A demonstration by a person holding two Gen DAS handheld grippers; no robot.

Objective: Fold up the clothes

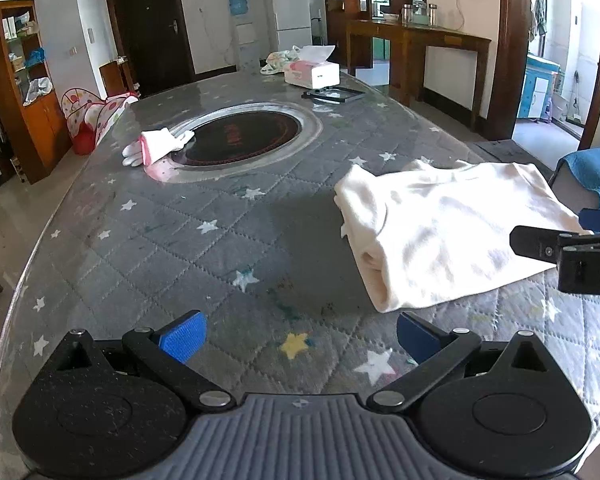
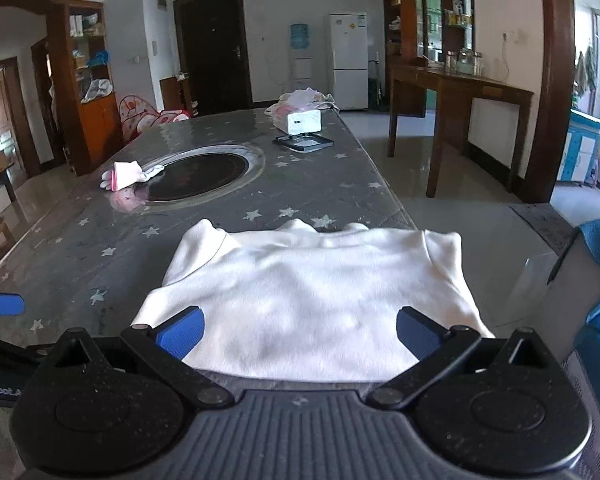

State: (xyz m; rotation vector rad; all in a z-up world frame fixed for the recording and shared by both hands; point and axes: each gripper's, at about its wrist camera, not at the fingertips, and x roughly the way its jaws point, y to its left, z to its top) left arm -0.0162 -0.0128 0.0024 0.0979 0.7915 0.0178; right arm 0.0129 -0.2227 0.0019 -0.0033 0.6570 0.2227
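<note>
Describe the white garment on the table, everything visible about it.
The white garment is soft, cream-white knit-looking cloth, already folded into a rough rectangle with doubled layers showing at its left edge. It lies flat with slight wrinkles near the table's right edge, on the grey star-patterned cover. The right gripper is open, its blue pads over the near hem; contact cannot be told. The left gripper is open, beside it and apart.

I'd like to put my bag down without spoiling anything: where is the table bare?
Bare quilted cover lies between the folded white garment and the round inset cooktop, and on the near left before the left tongs. The far end is crowded: tissue box, black tray, gloves.
</note>
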